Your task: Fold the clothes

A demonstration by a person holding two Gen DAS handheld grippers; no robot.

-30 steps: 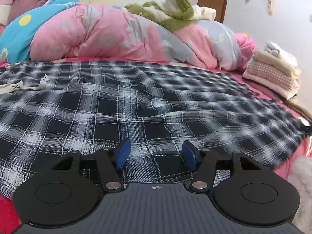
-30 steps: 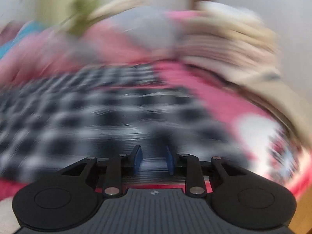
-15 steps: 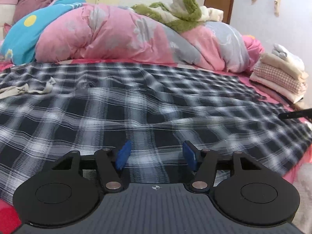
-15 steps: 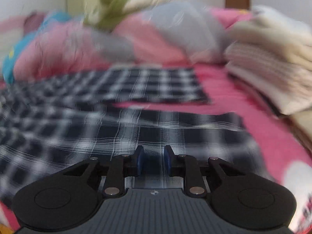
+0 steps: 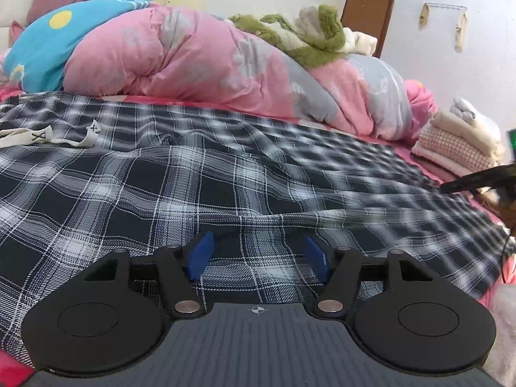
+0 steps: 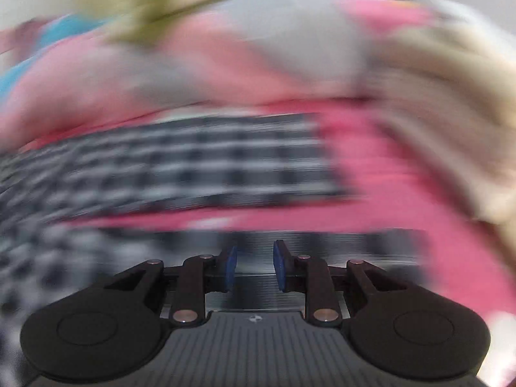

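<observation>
A black-and-white plaid cloth (image 5: 193,187) lies spread over the bed, with a white drawstring (image 5: 38,137) at its far left. My left gripper (image 5: 258,248) hovers low over the cloth's near edge. Its jaws are opening and nothing is between the blue pads. The cloth's right part is smeared by motion. There my right gripper (image 5: 474,180) shows as a dark shape at the frame's edge. In the blurred right wrist view, my right gripper (image 6: 254,258) has a narrow, slightly widening gap filled by a band of plaid cloth (image 6: 354,245). More plaid (image 6: 225,161) lies beyond a pink strip.
A bulky pink and grey quilt (image 5: 180,54) with a green and cream fleece (image 5: 306,32) fills the back of the bed. A stack of folded clothes (image 5: 461,142) sits at the right end. Pink bedsheet (image 6: 371,167) shows beside the cloth. A brown door (image 5: 367,9) stands behind.
My right gripper has swept across the cloth's right end, dragging that end, and now shows at the right edge of the left wrist view. My left gripper edged closer over the cloth.
</observation>
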